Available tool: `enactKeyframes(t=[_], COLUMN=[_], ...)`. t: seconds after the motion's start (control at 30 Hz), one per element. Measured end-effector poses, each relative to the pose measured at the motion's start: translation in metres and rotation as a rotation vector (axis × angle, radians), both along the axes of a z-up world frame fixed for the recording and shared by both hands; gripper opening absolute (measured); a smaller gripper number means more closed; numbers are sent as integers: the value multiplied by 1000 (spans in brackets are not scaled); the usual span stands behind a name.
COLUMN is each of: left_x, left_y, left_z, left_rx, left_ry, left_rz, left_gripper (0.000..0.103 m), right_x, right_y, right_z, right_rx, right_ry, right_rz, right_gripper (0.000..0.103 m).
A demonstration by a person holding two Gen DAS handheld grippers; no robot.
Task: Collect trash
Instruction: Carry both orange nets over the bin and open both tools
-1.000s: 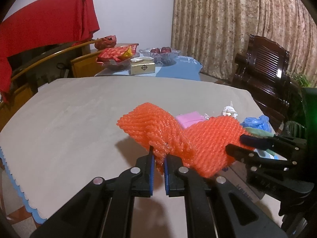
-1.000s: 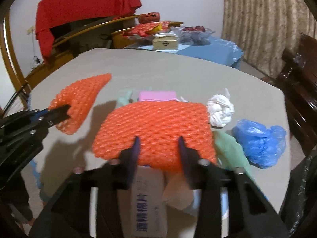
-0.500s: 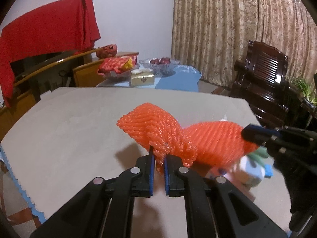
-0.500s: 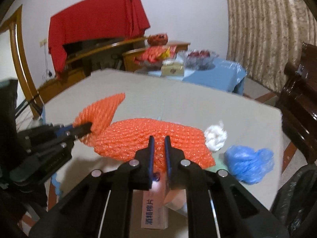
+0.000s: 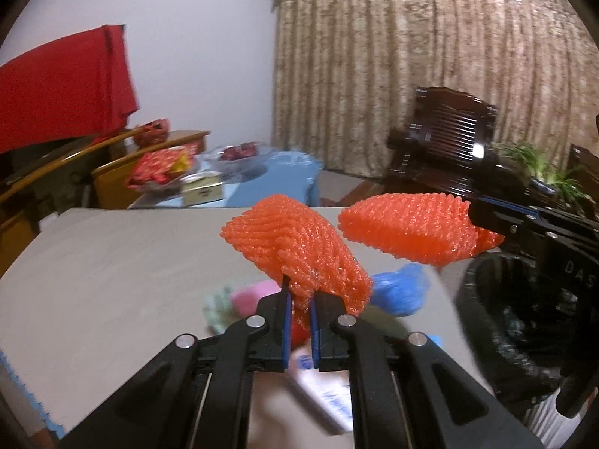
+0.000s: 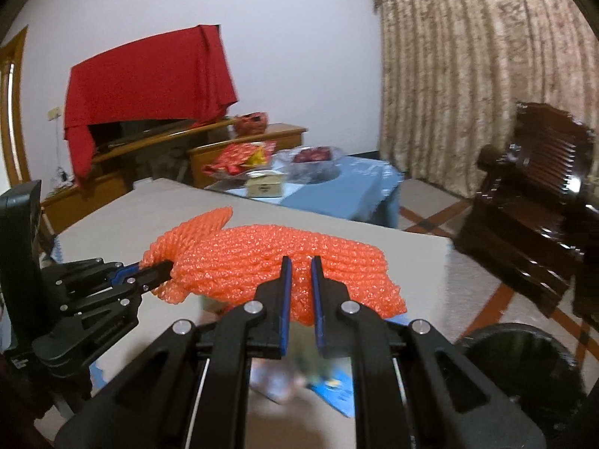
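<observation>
Foam nets: two orange foam nets were off the bench, each carried in the air. The left net (image 5: 295, 247) stood above the leftover pile; the right net (image 5: 408, 230) hung nearer the bin, past the bench edge in the left wrist view.
Left gripper (image 5: 299, 299): its fingers were closed on a lower corner of the left net, the mesh pinched between the blue pads.
Right gripper (image 6: 299, 273): its fingers had just been closing and were clamped on the near edge of the right net (image 6: 284, 258), foam squeezed thin between them.
Bin: a black lined bin (image 5: 498, 310) stood off the bench's right edge, mouth open, below and just beyond the right net.
Bench (image 5: 112, 262): grey-topped; under the nets remained a blue bag (image 5: 400, 292), a pink piece (image 5: 254, 293), a pale green piece (image 5: 219, 301) and a blurred printed carton (image 5: 329, 400).
Step in hand: judged to be the carry, both nets lifted and headed for the bin.
Next move: probably bring each net over the bin mouth before opening the fingers; the foam is light and springy, so a release short of the rim could let it bounce clear.
Remaining: the pile on the bench was not yet collected.
</observation>
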State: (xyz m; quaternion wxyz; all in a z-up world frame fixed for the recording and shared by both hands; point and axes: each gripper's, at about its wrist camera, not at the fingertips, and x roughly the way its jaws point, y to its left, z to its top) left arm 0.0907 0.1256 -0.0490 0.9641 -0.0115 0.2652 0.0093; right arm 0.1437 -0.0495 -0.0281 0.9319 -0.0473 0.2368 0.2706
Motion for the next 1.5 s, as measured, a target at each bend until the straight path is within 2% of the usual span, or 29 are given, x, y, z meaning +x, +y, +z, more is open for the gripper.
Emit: enactKeyframes(t=[0.43,0.7,0.83,0.93,1.0,1.07,1.17,1.2,1.27,1.33,1.4,1.5], left_x=[26,35,40,47,48,48,46,46,42,39,32,25], left_y=[-138,-211,-243,-259,-263,-262,-256,-255,-246,-236,-224,-200], left_z=[-10,-26,-34,-41,-44,-43,-44,-43,-41,-37,-33,-27], left_rx=[-19,-41,-45,-59,-74,-84,-80,-79,-76,-67,-58,-44], left_ry=[-1,26,45,70,77,75,75,73,66,49,29,7], left_rz=[-303,-447,-508,-546,-562,-571,-567,-561,-539,-508,-462,-387], left_gripper=[8,8,8,13,32,40,50,55,64,73,83,90], right_x=[-11,-24,-26,-25,-25,-26,-28,-29,-31,-32,-34,-31], right_y=[-143,-223,-249,-258,-264,-269,-273,-272,-272,-269,-260,-242], right_z=[-22,-51,-70,-79,-83,-88,-88,-87,-84,-79,-73,-65], right_rx=[-37,-47,-47,-52,-59,-58,-53,-50,-37,-24,-13,-12], right_ry=[29,74,112,138,150,159,154,151,131,111,94,85], right_rz=[-298,-480,-546,-580,-603,-620,-636,-639,-648,-646,-626,-587], right_gripper=[9,9,10,16,16,33,42,50,81,95,96,97])
